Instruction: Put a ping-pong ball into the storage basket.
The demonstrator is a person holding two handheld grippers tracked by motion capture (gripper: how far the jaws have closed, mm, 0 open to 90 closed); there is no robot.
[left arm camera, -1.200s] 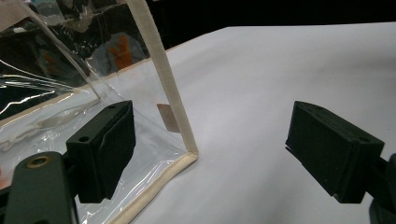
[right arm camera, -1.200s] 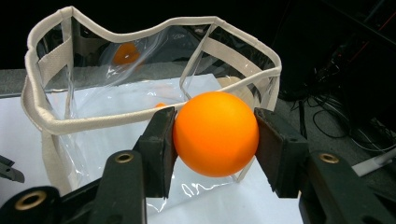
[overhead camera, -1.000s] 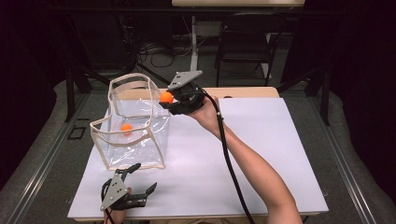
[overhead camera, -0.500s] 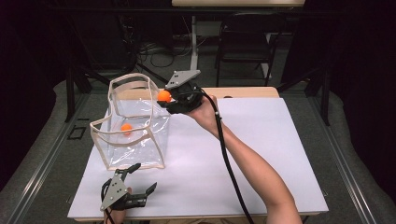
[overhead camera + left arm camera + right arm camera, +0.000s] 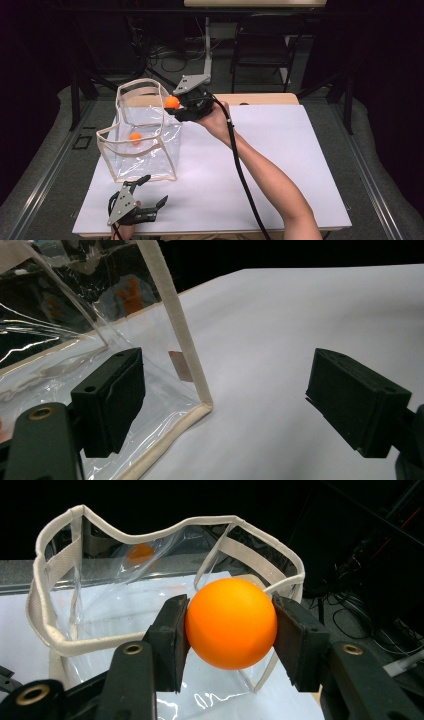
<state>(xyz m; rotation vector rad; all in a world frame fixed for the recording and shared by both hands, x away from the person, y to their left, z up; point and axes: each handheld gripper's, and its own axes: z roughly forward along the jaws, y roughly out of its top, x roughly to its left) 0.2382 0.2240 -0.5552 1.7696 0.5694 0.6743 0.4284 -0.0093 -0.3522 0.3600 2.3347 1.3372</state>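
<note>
A clear plastic bag [image 5: 142,142] with cream fabric trim stands open on the white table, left of centre. One orange ball [image 5: 135,137] lies inside it. My right gripper [image 5: 173,104] is shut on a second orange ball [image 5: 231,623] and holds it over the bag's [image 5: 165,555] right rim. My left gripper [image 5: 149,190] rests open near the table's front left edge, just in front of the bag. Its jaws stand wide apart on either side of the bag's near corner [image 5: 202,402], with nothing between them.
The white table [image 5: 290,165] stretches bare to the right of the bag. A black cable [image 5: 240,170] trails along the right forearm. Chairs and table legs stand in the dark behind the far edge.
The right gripper with its ball has shifted slightly left, closer over the bag's rim. The left gripper has stayed put.
</note>
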